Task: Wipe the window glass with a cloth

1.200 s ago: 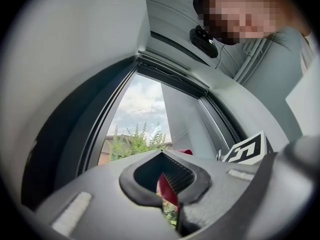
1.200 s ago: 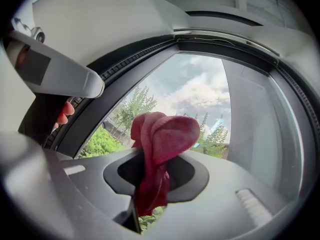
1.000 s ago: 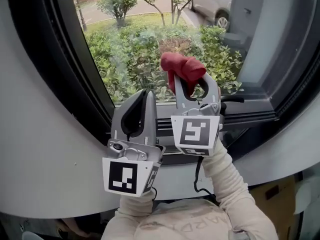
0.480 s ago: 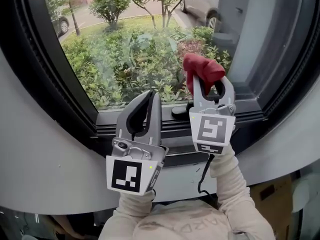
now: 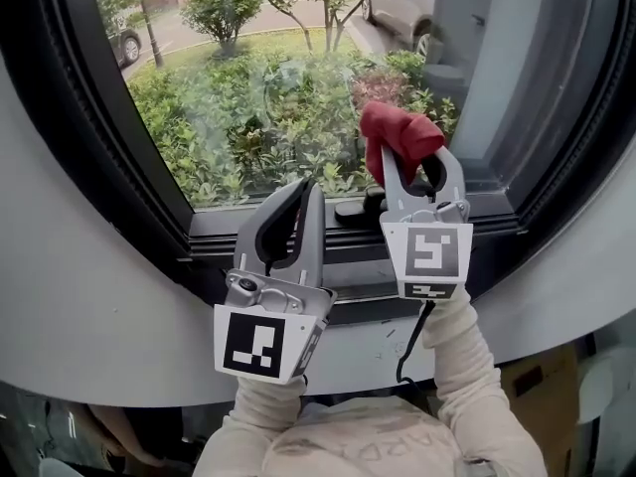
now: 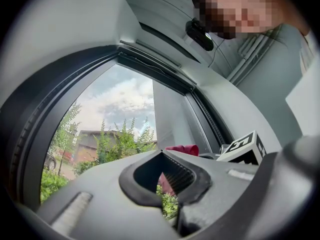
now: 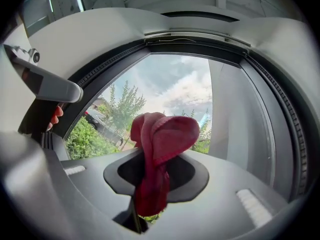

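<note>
— Rightward along the bottom of the pane is where our cloth (image 5: 396, 135) has gone since a second ago. In the last half second it has hardly shifted.

— So we are mid-wipe?

— We judge so. The red wad sits low on the window glass (image 5: 258, 78), near its right edge and just above the dark window frame (image 5: 298, 241). Whether it presses on the pane or hangs just off it, we cannot tell.

— And our right gripper (image 5: 409, 167)?

— Clenched on the cloth. The wad bulges out past the jaw tips and a tail hangs down through the gap between the jaws.

— The left gripper (image 5: 304, 195)?

— Jaws brought together with nothing between them. It is held low, in front of the frame and apart from the glass.

— What does the next move call for?

— Most of the pane lies up and to the left, unwiped as far as we can judge. We would sweep back that way, keeping the wad against the glass and the hard jaw tips off it.
</note>
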Motion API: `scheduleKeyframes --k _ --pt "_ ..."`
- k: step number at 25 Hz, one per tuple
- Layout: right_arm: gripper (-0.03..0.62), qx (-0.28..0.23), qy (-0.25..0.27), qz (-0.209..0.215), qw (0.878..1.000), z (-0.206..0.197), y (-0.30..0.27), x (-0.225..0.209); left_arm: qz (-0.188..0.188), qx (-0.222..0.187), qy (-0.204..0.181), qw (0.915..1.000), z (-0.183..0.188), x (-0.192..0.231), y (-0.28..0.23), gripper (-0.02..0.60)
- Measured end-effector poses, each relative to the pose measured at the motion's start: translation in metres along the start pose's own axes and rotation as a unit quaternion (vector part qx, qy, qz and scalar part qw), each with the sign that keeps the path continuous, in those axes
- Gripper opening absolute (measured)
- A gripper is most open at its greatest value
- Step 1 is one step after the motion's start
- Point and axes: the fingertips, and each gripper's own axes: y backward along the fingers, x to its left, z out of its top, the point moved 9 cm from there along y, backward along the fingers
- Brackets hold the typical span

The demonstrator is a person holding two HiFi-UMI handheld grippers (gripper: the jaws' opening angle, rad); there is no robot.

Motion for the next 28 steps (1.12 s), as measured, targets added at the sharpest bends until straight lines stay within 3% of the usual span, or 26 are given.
scheduleKeyframes --k 8,19,28 --pt "0.126 -0.055 -0.057 0.063 0.995 0.021 0.053 0.006 -0.022 0.01 0.001 0.9997 0.003 -0.029 0.01 0.001" --pt "0.126 -0.044 -0.149 0.123 0.98 0.001 0.149 0.0 -0.052 0.046 0.008 0.9976 -0.003 -0.077 0.031 0.001" --pt "0.124 -0.06 -0.171 0.152 0.972 0.008 0.163 0.006 -0.047 0.05 -0.004 0.9976 0.005 -0.09 0.043 0.001"
